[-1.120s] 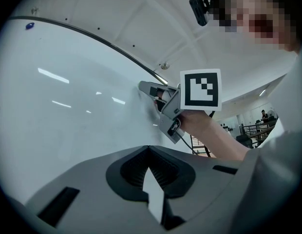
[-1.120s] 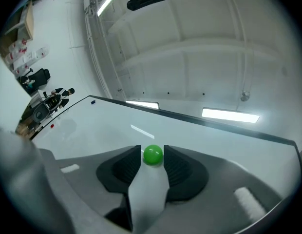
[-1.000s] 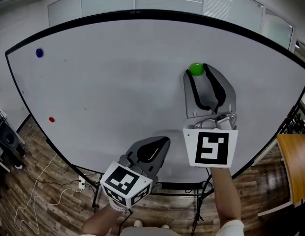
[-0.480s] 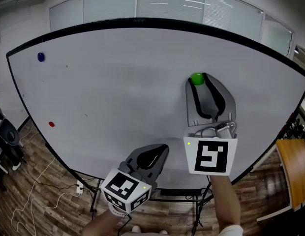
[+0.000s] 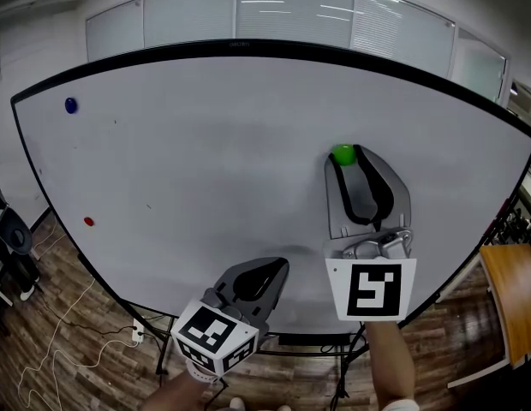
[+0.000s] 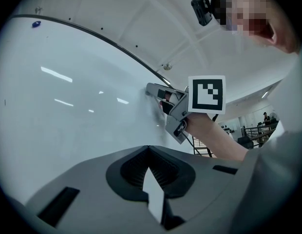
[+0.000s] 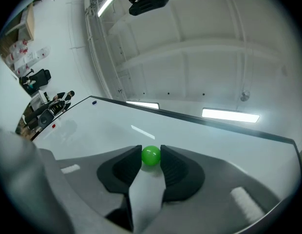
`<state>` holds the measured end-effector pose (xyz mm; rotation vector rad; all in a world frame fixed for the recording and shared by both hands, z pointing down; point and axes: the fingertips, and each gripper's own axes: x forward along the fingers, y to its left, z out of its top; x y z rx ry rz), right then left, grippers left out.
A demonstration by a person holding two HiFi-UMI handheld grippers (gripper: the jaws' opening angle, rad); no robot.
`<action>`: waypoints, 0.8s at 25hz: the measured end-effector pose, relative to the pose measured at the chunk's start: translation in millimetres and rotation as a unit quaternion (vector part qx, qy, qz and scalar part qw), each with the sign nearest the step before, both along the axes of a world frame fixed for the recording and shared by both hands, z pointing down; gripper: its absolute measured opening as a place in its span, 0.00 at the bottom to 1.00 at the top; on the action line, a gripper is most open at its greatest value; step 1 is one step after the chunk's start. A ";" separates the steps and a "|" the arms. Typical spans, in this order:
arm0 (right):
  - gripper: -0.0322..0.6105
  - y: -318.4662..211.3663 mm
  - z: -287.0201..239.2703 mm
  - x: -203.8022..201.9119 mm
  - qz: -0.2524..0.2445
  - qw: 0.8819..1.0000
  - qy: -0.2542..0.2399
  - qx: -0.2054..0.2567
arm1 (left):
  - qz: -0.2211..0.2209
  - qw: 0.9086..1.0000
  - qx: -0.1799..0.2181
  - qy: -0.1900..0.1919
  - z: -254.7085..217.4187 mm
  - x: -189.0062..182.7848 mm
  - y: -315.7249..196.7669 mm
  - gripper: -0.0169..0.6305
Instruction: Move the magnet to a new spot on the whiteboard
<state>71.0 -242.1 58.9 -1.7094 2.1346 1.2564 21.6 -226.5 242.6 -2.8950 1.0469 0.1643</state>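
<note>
A small green magnet [image 5: 343, 154] sits on the large whiteboard [image 5: 205, 144], right of centre. My right gripper [image 5: 344, 157] reaches up to it with one jaw tip on either side. In the right gripper view both tips press against the green magnet [image 7: 151, 156], so this gripper [image 7: 151, 159] is shut on it. My left gripper [image 5: 279, 266] hangs low near the board's bottom edge, shut and empty. Its closed tips [image 6: 148, 147] show in the left gripper view, with the right gripper [image 6: 156, 90] against the board beyond them.
A blue magnet [image 5: 70, 105] sits at the board's upper left and a red magnet [image 5: 88, 222] at its lower left. A wooden table [image 5: 514, 289] stands to the right. A dark chair [image 5: 13, 238] and a loose cable [image 5: 51, 332] lie on the wooden floor at the left.
The right gripper and the green magnet have slid down the board together, farther than the other magnets shifted in view. The left gripper has dropped slightly.
</note>
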 end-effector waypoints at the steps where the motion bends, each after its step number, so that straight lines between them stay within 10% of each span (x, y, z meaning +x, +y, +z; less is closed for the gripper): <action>1: 0.25 2.2 1.4 -0.5 0.000 1.000 -0.001 0.001 | 0.000 1.000 -0.001 0.000 0.7 -0.6 0.4 0.03; 20: 0.25 30.3 65.1 29.3 -0.017 0.999 -0.034 -0.037 | 0.000 1.000 0.013 0.001 6.4 4.6 20.8 0.03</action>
